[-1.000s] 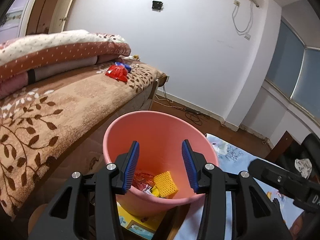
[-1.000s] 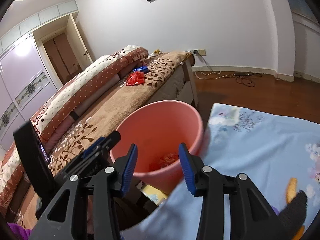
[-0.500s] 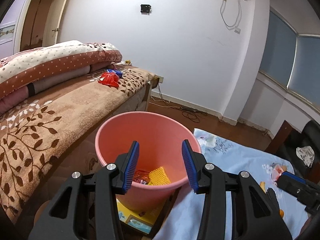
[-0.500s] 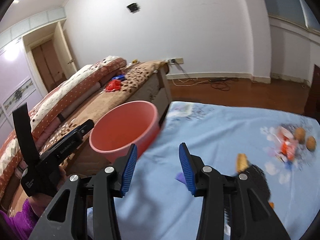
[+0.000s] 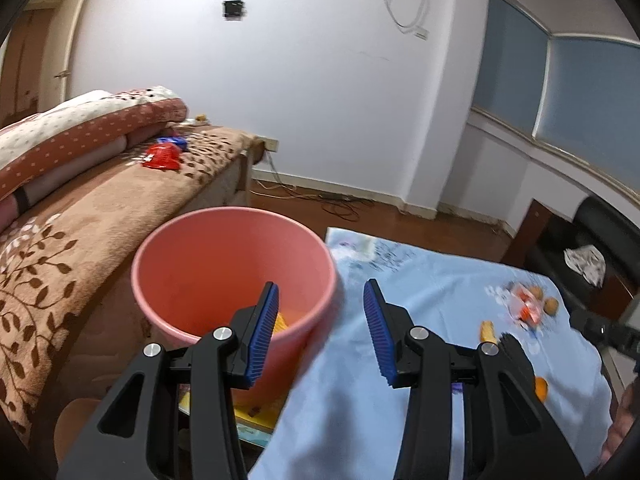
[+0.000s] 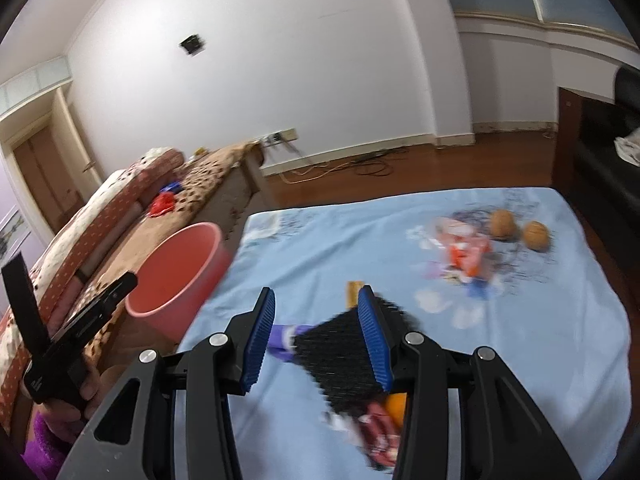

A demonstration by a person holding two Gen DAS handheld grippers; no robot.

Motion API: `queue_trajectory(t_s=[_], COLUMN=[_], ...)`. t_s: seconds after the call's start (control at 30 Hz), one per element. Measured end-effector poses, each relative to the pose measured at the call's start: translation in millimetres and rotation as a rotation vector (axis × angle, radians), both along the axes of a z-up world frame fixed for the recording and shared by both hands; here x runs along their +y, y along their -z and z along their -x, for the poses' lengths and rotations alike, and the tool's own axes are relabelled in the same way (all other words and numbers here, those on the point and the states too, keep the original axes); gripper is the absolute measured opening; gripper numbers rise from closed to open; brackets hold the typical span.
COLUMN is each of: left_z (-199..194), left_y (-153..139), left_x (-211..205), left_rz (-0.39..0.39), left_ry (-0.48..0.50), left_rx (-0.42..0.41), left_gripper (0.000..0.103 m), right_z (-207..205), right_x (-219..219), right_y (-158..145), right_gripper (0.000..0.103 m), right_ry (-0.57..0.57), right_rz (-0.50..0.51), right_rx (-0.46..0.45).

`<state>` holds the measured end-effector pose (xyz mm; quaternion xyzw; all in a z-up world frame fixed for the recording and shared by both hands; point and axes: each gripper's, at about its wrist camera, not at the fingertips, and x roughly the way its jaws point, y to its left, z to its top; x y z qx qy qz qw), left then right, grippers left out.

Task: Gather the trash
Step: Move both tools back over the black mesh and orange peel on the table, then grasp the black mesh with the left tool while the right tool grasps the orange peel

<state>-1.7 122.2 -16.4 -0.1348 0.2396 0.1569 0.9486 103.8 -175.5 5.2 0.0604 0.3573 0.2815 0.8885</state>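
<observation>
A pink bucket [image 5: 224, 248] stands between the bed and the table, with yellow trash [image 5: 282, 322] low inside; it also shows in the right wrist view [image 6: 180, 264]. My left gripper [image 5: 320, 332] is open and empty, just above the bucket's near rim and the table's left edge. My right gripper [image 6: 316, 340] is open and empty over the blue tablecloth [image 6: 360, 248], above a black brush [image 6: 344, 356]. An orange-white wrapper [image 6: 464, 256], two brown nuts [image 6: 502, 222], a small yellow piece [image 6: 354, 294] and a red wrapper [image 6: 380, 436] lie on the cloth.
The bed [image 5: 80, 220] with a brown leaf-pattern blanket lies left and carries a red packet [image 5: 162, 157] and a blue packet [image 5: 173, 142]. A dark chair [image 5: 592, 248] with a crumpled white cloth [image 5: 584, 260] stands right. Cables [image 6: 360, 164] lie on the wooden floor by the wall.
Both grippers have swung right, away from the bucket towards the table. The right gripper now hangs over the black brush and the trash on the cloth. Both stay open.
</observation>
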Motion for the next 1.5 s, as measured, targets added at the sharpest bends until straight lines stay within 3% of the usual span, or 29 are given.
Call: queue_trajectory(t_s=[0.27, 0.4, 0.57, 0.8, 0.9, 0.97, 1.07, 1.17, 1.5], left_z=[-7.4, -11.3, -17.2, -22.2, -24.6, -27.7, -34.9, -43.0, -90.2], left_y=[6.5, 9.9, 14.1, 17.1, 17.9, 19.3, 21.6, 22.5, 34.5], left_x=[-23.7, -35.2, -49.2, -66.7, -74.9, -80.5, -91.0, -102.5, -128.4], left_rz=[0.001, 0.04, 0.022, 0.015, 0.016, 0.031, 0.059, 0.068, 0.081], left_ry=[0.123, 0.196, 0.235, 0.299, 0.34, 0.375, 0.435, 0.491, 0.619], left_rx=[0.025, 0.039, 0.06, 0.083, 0.096, 0.112, 0.143, 0.166, 0.275], left_gripper=[0.045, 0.045, 0.045, 0.045, 0.045, 0.045, 0.045, 0.045, 0.045], right_z=[-9.9, -6.6, -3.2, -8.1, -11.6, -12.9, -11.1, -6.2, 4.4], right_x=[-26.1, -26.8, -31.9, -31.1, -29.0, -30.0, -33.0, -39.8, -64.8], right_y=[14.4, 28.5, 56.5, 80.1, 88.3, 91.5, 90.7, 85.3, 90.0], right_gripper=[0.047, 0.047, 0.047, 0.046, 0.037, 0.018, 0.012, 0.011, 0.011], right_ry=[0.065, 0.067, 0.076, 0.072, 0.071, 0.071, 0.077, 0.117, 0.191], right_rz=[0.012, 0.078, 0.16, 0.142, 0.13, 0.115, 0.102, 0.121, 0.104], right_rx=[0.055, 0.08, 0.152, 0.244, 0.284, 0.301, 0.286, 0.229, 0.17])
